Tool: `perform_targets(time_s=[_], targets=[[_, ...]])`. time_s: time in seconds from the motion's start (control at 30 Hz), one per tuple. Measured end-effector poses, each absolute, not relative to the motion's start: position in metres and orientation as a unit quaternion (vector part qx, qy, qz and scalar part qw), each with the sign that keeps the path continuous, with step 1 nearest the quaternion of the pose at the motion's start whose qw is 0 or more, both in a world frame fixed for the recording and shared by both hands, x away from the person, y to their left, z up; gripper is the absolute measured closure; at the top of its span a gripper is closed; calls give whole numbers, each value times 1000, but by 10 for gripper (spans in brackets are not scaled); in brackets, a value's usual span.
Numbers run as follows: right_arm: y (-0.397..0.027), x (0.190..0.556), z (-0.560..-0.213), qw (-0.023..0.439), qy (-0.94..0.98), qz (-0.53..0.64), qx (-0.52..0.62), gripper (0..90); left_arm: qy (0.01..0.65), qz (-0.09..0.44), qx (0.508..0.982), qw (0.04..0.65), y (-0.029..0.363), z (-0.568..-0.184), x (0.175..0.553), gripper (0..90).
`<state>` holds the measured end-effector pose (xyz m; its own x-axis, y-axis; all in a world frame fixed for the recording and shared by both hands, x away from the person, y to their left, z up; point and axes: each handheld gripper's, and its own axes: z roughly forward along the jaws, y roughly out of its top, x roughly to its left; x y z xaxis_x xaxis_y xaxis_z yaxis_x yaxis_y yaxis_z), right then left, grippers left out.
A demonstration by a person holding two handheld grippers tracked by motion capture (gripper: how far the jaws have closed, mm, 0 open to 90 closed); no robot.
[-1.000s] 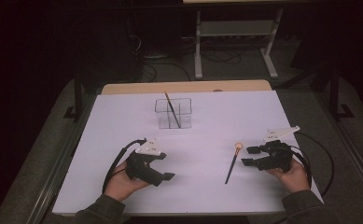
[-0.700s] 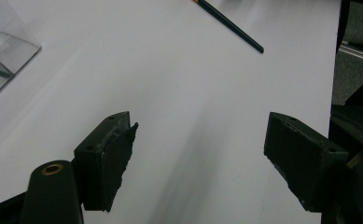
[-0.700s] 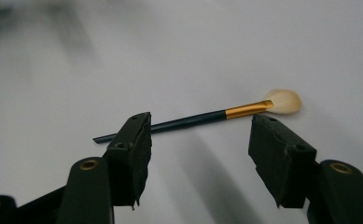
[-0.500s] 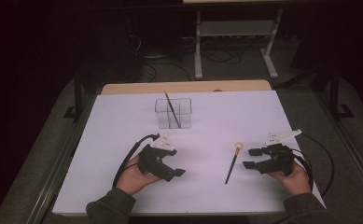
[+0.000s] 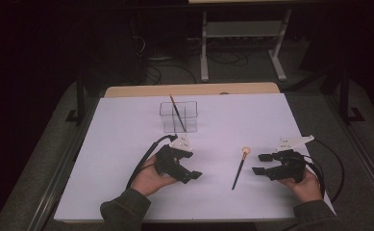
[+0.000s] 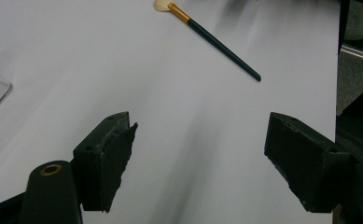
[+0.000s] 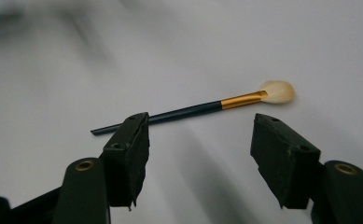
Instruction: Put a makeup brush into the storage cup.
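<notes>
High view, brush: a makeup brush [image 5: 239, 168] lies flat on the white table [image 5: 127, 130], right of centre, pale tuft toward the far side, dark handle toward the near edge.
High view, holder: a clear box [image 5: 179, 117] stands further back, left of centre, with a second brush [image 5: 177, 112] leaning in it.
High view, right gripper [image 5: 264, 164]: just right of the lying brush, apart from it, jaws spread and empty; they have just been opening.
High view, left gripper [image 5: 190, 174]: left of the brush, well apart from it, holding nothing.
Left gripper view: jaws spread wide over bare table; the brush [image 6: 206, 36] lies far ahead, untouched.
Right gripper view: the brush [image 7: 202, 109] lies crosswise just beyond the open pads [image 7: 282, 154], tuft to the right.
Step in hand, as I judge it: picking up the brush with the right gripper.
Doing it well: advance until the handle sits between the pads, close on the dark handle near the gold ferrule, not the tuft, and keep the pads low so the thin handle cannot roll away.
</notes>
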<state>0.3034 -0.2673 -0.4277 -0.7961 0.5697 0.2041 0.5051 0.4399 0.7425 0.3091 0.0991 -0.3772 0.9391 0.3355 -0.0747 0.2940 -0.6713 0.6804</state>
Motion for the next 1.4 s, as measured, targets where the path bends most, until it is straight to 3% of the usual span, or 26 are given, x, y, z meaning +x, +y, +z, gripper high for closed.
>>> perform_targets(time_s=[1.4], targets=[[-273, 297, -429, 45, 849, 418, 319, 323, 161, 12, 923, 349, 31, -383, 334, 226]])
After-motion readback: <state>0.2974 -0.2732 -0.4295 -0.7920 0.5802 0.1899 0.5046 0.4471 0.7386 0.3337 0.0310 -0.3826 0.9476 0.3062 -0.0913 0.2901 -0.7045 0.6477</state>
